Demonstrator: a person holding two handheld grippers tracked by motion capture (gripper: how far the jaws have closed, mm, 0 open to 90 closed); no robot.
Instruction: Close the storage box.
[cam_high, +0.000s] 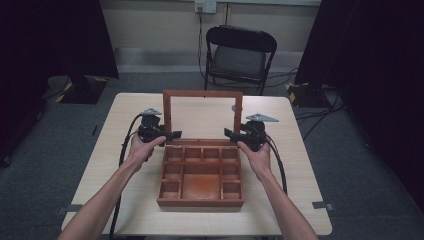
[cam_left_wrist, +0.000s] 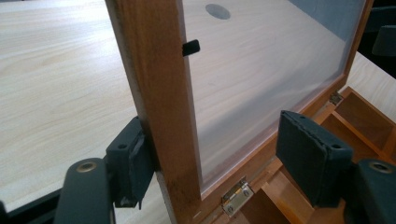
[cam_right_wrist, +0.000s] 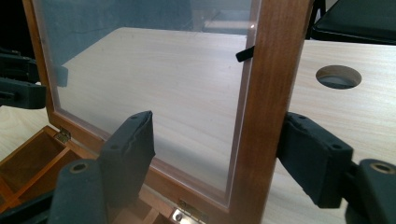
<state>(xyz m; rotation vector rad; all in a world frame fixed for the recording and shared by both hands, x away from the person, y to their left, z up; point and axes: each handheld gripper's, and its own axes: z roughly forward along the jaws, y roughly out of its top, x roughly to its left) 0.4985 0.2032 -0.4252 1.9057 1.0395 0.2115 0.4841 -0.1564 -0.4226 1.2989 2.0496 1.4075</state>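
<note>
A wooden box (cam_high: 200, 202) with several compartments sits on the table, its lid (cam_high: 202, 93) standing upright on hinges. The lid is a wooden frame around a clear pane (cam_left_wrist: 261, 70). My left gripper (cam_high: 172, 135) straddles the lid's left post (cam_left_wrist: 159, 93) low down. In the left gripper view, the left gripper (cam_left_wrist: 219, 154) is open: one pad (cam_left_wrist: 133, 163) touches the post's outer face and the other stands apart over the box. My right gripper (cam_high: 231, 134) straddles the right post (cam_right_wrist: 271, 93). In the right gripper view, the right gripper (cam_right_wrist: 224, 154) is open, both pads clear of the wood.
The pale wooden table (cam_high: 300, 165) has bare room on both sides of the box and a round cable hole (cam_right_wrist: 338, 77) behind the lid. A black folding chair (cam_high: 240, 55) stands beyond the far edge. Brass hinges (cam_left_wrist: 236, 196) join lid and box.
</note>
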